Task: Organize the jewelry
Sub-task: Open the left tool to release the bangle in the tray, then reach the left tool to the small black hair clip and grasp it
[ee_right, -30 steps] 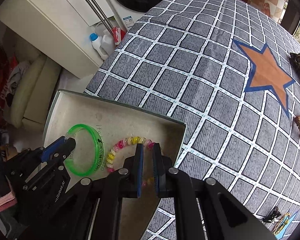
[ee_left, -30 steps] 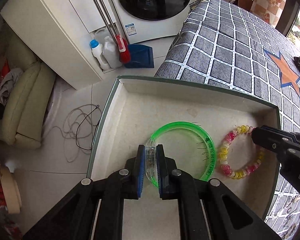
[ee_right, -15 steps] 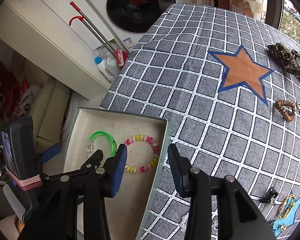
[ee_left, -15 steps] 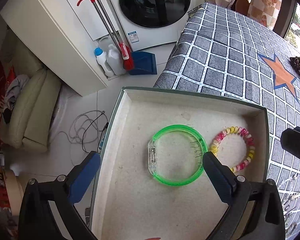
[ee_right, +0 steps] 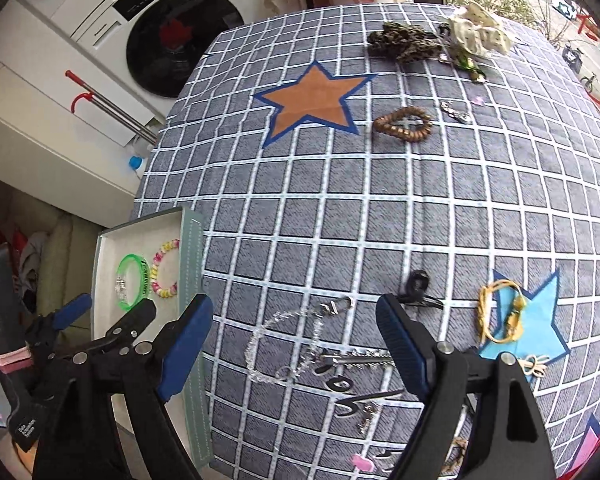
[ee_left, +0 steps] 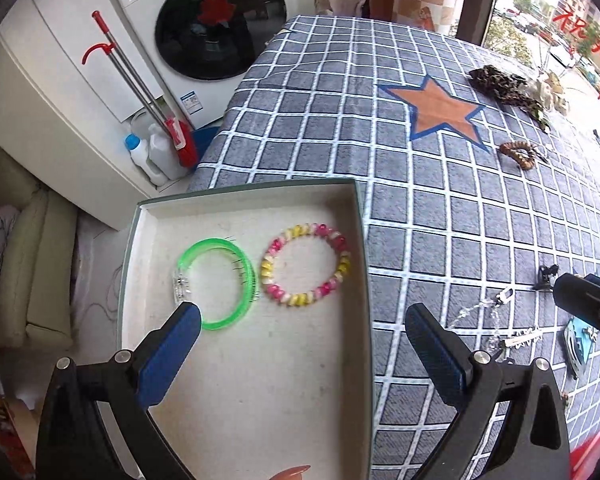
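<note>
A green bangle (ee_left: pixel 216 284) and a pink-and-yellow bead bracelet (ee_left: pixel 306 266) lie side by side in the shallow white box (ee_left: pixel 244 196). My left gripper (ee_left: pixel 302 312) hangs above the box's right side, open wide and holding nothing. My right gripper (ee_right: pixel 294 300) is over the checked cloth to the right of the box (ee_right: pixel 192 264). Its jaws are opening, and nothing is gripped. A silver chain (ee_right: pixel 292 344) lies on the cloth below the gap. The left gripper (ee_right: pixel 114 308) shows at the left of the right wrist view.
On the checked cloth lie a brown bead bracelet (ee_right: pixel 404 124), a black clip (ee_right: pixel 418 284), a yellow bracelet (ee_right: pixel 500 312) on a blue star, and a leopard-print scrunchie (ee_right: pixel 404 42). A washing machine (ee_left: pixel 220 24) stands beyond the table's far left edge.
The left gripper let go of the green bangle and the right let go of the bead bracelet. Both opened, rose and moved right; the right now hangs over the cloth.
</note>
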Demonstrator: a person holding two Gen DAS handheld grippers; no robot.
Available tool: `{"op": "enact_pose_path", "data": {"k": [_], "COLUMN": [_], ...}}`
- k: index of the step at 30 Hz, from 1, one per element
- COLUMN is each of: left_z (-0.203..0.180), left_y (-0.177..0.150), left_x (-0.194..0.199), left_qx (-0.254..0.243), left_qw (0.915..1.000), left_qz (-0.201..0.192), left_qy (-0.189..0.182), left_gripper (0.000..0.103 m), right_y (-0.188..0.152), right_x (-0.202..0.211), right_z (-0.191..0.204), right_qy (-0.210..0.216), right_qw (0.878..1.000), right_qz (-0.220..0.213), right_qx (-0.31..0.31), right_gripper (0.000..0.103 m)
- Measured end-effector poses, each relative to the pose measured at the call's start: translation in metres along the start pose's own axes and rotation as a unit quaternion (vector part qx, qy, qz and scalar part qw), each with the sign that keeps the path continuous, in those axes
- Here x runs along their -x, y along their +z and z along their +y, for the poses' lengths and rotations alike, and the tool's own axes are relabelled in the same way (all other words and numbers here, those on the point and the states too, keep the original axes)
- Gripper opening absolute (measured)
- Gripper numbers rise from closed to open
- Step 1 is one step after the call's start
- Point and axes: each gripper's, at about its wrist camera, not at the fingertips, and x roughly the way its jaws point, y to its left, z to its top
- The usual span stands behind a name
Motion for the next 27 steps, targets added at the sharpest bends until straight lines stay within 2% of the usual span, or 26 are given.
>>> {"op": "enact_pose_path", "data": {"k": [7,17,22,27], "left_z": [-0.068,-0.140,-0.166,-0.181], "left_y": [-0.005,-0.012,-0.008,0.000], "left_x": [0.000,-0.016,-0.023,-0.030], "left_qx": [-0.069,-0.153,-0.183,-0.201], "left_qw": [0.9969,0.9839,0.9777,0.9731], "left_qz": [0.012,0.040,0.041,0.039], "left_qy": [-0.036,-0.084,-0.094,-0.107], "left_gripper": [0.103,0.103,0.103,0.103], "right_y": [-0.037,-0.076,-0.082,-0.081], "right_x": [0.019,0.038,0.038,0.035], "right_z": [-0.084,-0.164,-0.182,-0.186], "right_qy": [-0.059,-0.119,-0.131,-0.136], "right_qw": [0.995,0.981,0.980,0.985], "right_qz": [0.016,0.025,0.028,0.032], "right_qx": [-0.079,-0.152,-0.147,-0.097], "right_gripper": [0.086,0.086,0.086,0.086]}}
